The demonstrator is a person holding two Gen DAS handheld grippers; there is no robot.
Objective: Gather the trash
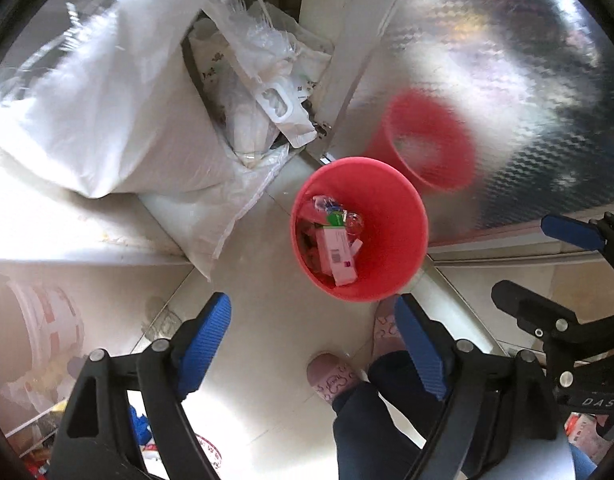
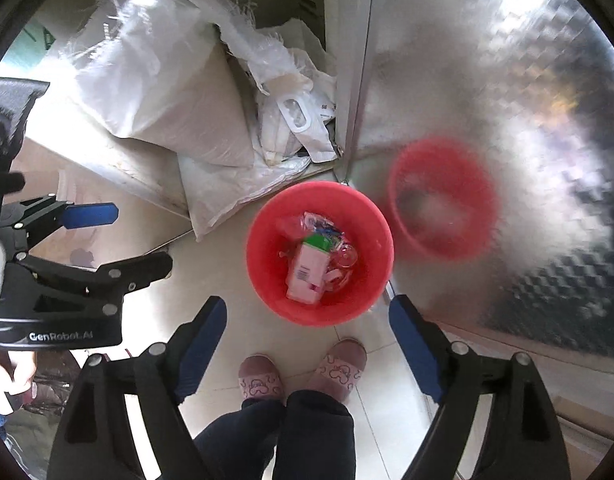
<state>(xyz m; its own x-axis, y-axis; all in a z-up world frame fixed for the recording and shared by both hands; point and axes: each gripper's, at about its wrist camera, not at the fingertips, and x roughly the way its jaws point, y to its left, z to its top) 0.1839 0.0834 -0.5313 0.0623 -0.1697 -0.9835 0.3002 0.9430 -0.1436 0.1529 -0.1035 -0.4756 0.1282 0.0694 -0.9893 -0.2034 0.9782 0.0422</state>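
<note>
Trash in red bin — below both empty, wide-apart tools

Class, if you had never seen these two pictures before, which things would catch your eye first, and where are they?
First, the red bin on the pale floor, just in front of a person's pink slippers, with a pink carton and wrappers inside. Its blurred red reflection shows in the shiny metal panel to the right. White sacks are piled at upper left.

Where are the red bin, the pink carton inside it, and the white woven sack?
red bin (image 2: 371, 216), right wrist view, bare inner wall.
pink carton (image 2: 307, 276), right wrist view, its top face.
white woven sack (image 1: 107, 112), left wrist view, its broad side.
</note>
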